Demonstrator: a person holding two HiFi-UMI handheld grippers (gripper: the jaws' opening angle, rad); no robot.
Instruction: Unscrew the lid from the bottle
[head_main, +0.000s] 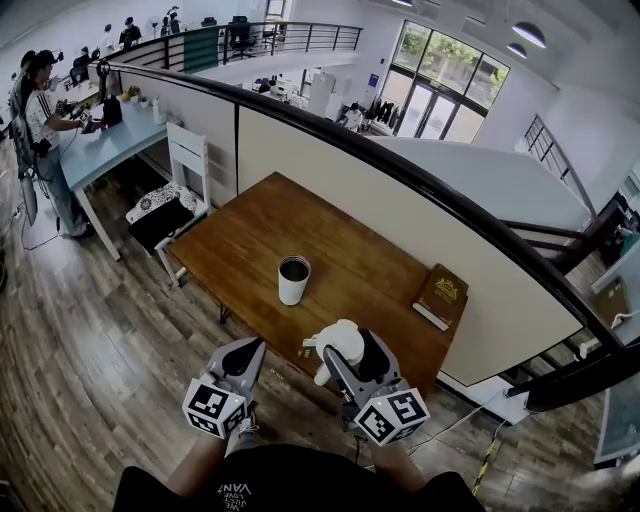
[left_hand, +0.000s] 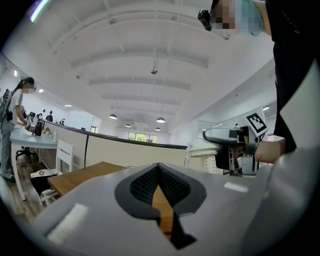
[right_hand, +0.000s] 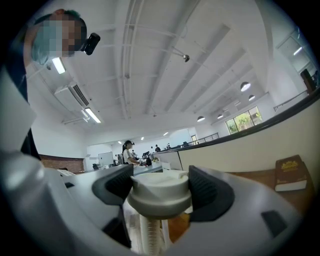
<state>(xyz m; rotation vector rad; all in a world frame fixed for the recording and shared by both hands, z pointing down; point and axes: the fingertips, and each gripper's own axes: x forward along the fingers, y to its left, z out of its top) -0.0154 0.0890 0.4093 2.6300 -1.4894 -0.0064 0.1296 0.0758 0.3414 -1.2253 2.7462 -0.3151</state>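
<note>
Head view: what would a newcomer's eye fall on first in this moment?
The white lid stands out first, clamped in the right gripper over the near edge of the wooden table. Next is the open white bottle, standing alone mid-table, with a brown book at the table's right edge. The left gripper is shut and empty beside the right one.
</note>
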